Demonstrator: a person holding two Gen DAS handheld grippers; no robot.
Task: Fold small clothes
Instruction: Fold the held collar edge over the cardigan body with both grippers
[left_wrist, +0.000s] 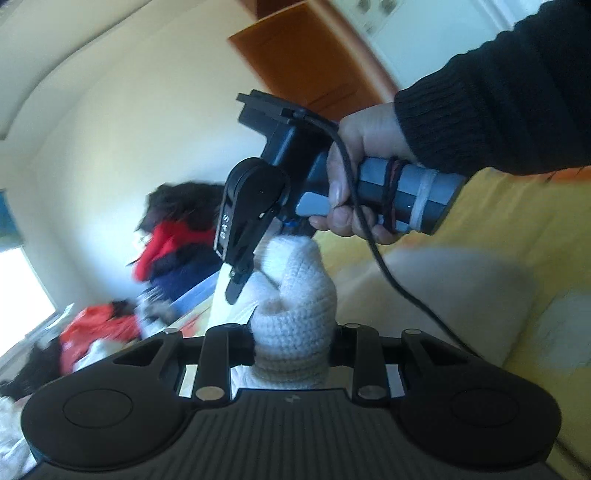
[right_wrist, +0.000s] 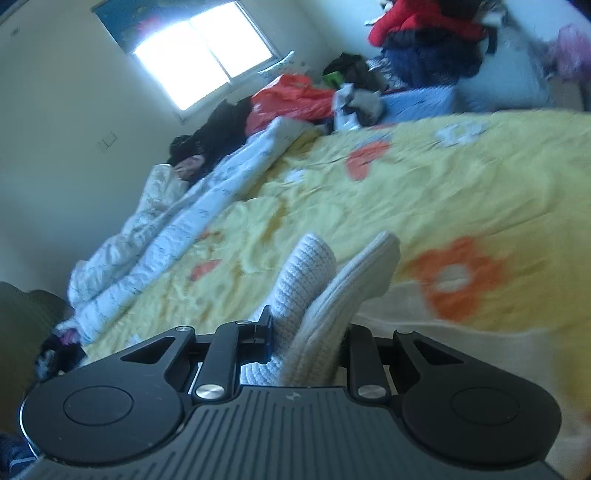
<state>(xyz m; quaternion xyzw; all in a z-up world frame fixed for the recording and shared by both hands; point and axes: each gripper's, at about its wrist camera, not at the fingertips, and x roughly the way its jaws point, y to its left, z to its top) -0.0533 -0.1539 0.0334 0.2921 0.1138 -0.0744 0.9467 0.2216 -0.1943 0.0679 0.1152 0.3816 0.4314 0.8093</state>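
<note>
White knit garment (left_wrist: 295, 295) pinched between both tools (taut).

Black tongs (left_wrist: 242, 275) on a grey handle (left_wrist: 406, 197), black cable (left_wrist: 373, 240), black knit sleeve (left_wrist: 498, 99).

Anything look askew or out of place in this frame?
Only the white knit garment: it is twisted and bunched in mid-air between the left gripper and right gripper, above the yellow bedspread, not flat.
</note>
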